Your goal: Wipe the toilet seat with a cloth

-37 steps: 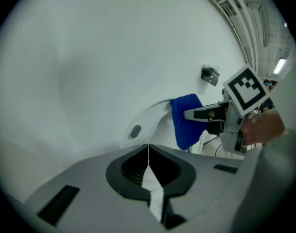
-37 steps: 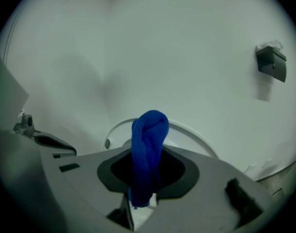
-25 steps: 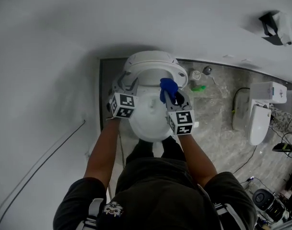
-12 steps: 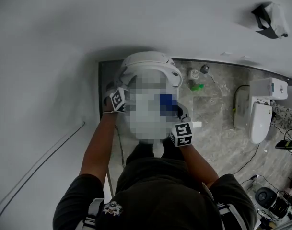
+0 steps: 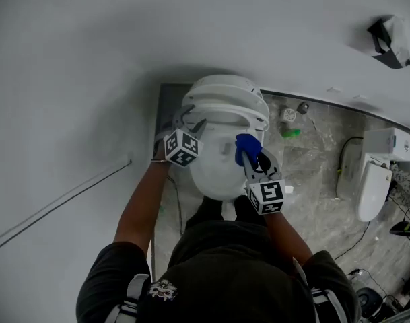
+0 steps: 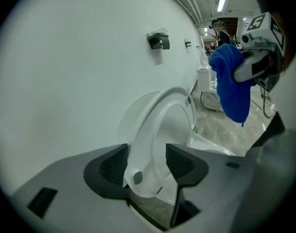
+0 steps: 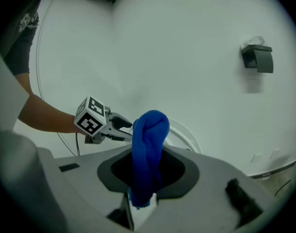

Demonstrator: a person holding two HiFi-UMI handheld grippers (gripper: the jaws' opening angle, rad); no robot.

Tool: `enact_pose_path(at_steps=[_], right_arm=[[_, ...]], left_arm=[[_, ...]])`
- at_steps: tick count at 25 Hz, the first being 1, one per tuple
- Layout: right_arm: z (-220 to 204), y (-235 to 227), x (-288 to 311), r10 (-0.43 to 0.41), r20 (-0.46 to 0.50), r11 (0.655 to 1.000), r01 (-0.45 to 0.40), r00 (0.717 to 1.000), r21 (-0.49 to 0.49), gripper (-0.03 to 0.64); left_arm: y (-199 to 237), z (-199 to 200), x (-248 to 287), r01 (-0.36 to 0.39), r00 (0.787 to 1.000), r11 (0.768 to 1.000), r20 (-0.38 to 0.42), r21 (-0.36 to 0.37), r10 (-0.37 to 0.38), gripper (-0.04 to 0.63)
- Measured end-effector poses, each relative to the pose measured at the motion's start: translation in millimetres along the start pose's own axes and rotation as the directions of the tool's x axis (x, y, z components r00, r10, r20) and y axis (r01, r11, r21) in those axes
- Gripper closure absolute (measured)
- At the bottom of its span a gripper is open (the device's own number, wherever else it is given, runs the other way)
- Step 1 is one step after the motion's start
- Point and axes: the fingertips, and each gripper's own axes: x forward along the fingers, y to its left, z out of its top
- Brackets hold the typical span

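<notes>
1. The toilet (image 5: pixel 215 170) stands against a white wall (image 5: pixel 90 73). Its lid (image 5: pixel 225 87) and its toilet seat (image 6: pixel 150 147) are both tipped up at the back of the toilet.
2. The left gripper (image 6: pixel 147 161) is at the toilet's left side, up at the raised seat. Its jaws are spread wide and have just been opening, with the rim of the seat standing between the two pads. The pad on the wall side lies just beside the rim, but it cannot be told whether it touches.
3. The right gripper (image 7: pixel 148 173) is over the right half of the toilet, above the bowl. Its jaws are clamped on a blue cloth (image 7: pixel 148 135).
4. The cloth is bunched and sticks out past the jaw tips in a thick fold. It is above the toilet's bowl, close to the raised seat but apart from it.
5. The person (image 5: pixel 225 274) stands straight in front of the toilet, with both forearms reaching over it.
6. On the grey marbled floor (image 5: pixel 312 187) to the toilet's right lies a small green thing (image 5: pixel 290 133), near the wall.
7. Farther to the toilet's right stands a second toilet (image 5: pixel 373 180), well apart from the first.
8. High on the wall, up and to the right of the toilet, hangs a black holder (image 5: pixel 392 40).
</notes>
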Motion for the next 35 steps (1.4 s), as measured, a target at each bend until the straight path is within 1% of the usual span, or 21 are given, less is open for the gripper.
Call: enact_pose_path(at_steps=[3, 5, 8, 10, 13, 16, 19, 20, 21, 25, 27, 28, 29, 33, 35], right_arm=[[3.8, 4.3, -6.0, 0.031, 0.011, 1.0, -0.031, 0.999, -0.006, 0.522], [9.6, 6.5, -8.3, 0.054, 0.026, 0.998, -0.054, 0.998, -0.011, 0.522], [19.0, 8.8, -16.1, 0.085, 0.049, 0.996, -0.084, 0.995, -0.018, 0.522], [22.9, 11.1, -22.1, 0.098, 0.059, 0.995, -0.096, 0.993, -0.02, 0.522], [24.3, 13.9, -28.8, 0.117, 0.067, 0.993, -0.116, 0.991, -0.027, 0.522], [22.1, 15.3, -37.1, 0.138, 0.063, 0.99, -0.136, 0.988, -0.035, 0.522], [15.3, 21.8, -46.1, 0.16, 0.05, 0.987, -0.158, 0.986, -0.034, 0.522], [12.7, 24.7, -48.6, 0.167, 0.045, 0.986, -0.166, 0.985, -0.032, 0.522], [10.1, 27.6, -50.6, 0.176, 0.041, 0.984, -0.174, 0.984, -0.031, 0.522], [0.4, 39.2, -58.2, 0.217, 0.017, 0.976, -0.217, 0.976, -0.025, 0.522], [-6.0, 47.6, -62.1, 0.242, 0.004, 0.97, -0.242, 0.97, -0.026, 0.522], [-9.3, 52.6, -63.9, 0.255, -0.003, 0.967, -0.255, 0.967, -0.027, 0.522], [-12.4, 57.3, -65.5, 0.267, -0.009, 0.963, -0.267, 0.964, -0.03, 0.522], [-21.3, 66.9, -69.5, 0.303, -0.03, 0.952, -0.304, 0.953, -0.029, 0.522], [-22.7, 66.9, -68.9, 0.309, -0.034, 0.95, -0.31, 0.95, -0.024, 0.522]], left_arm=[[-12.1, -5.9, -12.3, 0.016, 0.999, 1.0, -0.029, -0.009, -0.017, 0.36], [-20.9, -9.4, -21.0, 0.02, 0.999, 0.999, -0.04, -0.039, -0.022, 0.36], [-38.6, -14.4, -35.8, 0.02, 0.999, 0.993, -0.042, -0.117, -0.026, 0.36], [-51.9, -21.0, -47.1, 0.029, 0.999, 0.982, -0.037, -0.188, -0.037, 0.36], [-70.0, -36.8, -63.6, 0.057, 0.997, 0.95, -0.027, -0.307, -0.069, 0.36], [-91.2, -51.6, -78.0, 0.097, 0.993, 0.921, -0.028, -0.376, -0.116, 0.36], [-116.4, -64.4, -92.1, 0.172, 0.98, 0.873, -0.007, -0.456, -0.197, 0.36], [-124.0, -69.0, -95.1, 0.192, 0.975, 0.863, -0.008, -0.467, -0.221, 0.358], [-130.6, -73.7, -97.3, 0.205, 0.971, 0.859, -0.014, -0.468, -0.239, 0.356], [-150.0, -87.2, -102.9, 0.245, 0.953, 0.854, -0.049, -0.459, -0.299, 0.35], [-160.0, -94.7, -106.4, 0.277, 0.94, 0.848, -0.055, -0.453, -0.336, 0.347], [-165.1, -99.2, -108.6, 0.296, 0.932, 0.839, -0.053, -0.456, -0.357, 0.345], [-169.7, -103.4, -110.6, 0.314, 0.925, 0.826, -0.047, -0.467, -0.378, 0.344], [-180.9, -111.9, -113.8, 0.361, 0.903, 0.747, 0.009, -0.558, -0.43, 0.344], [-183.6, -114.2, -113.4, 0.365, 0.899, 0.718, 0.024, -0.593, -0.437, 0.344]])
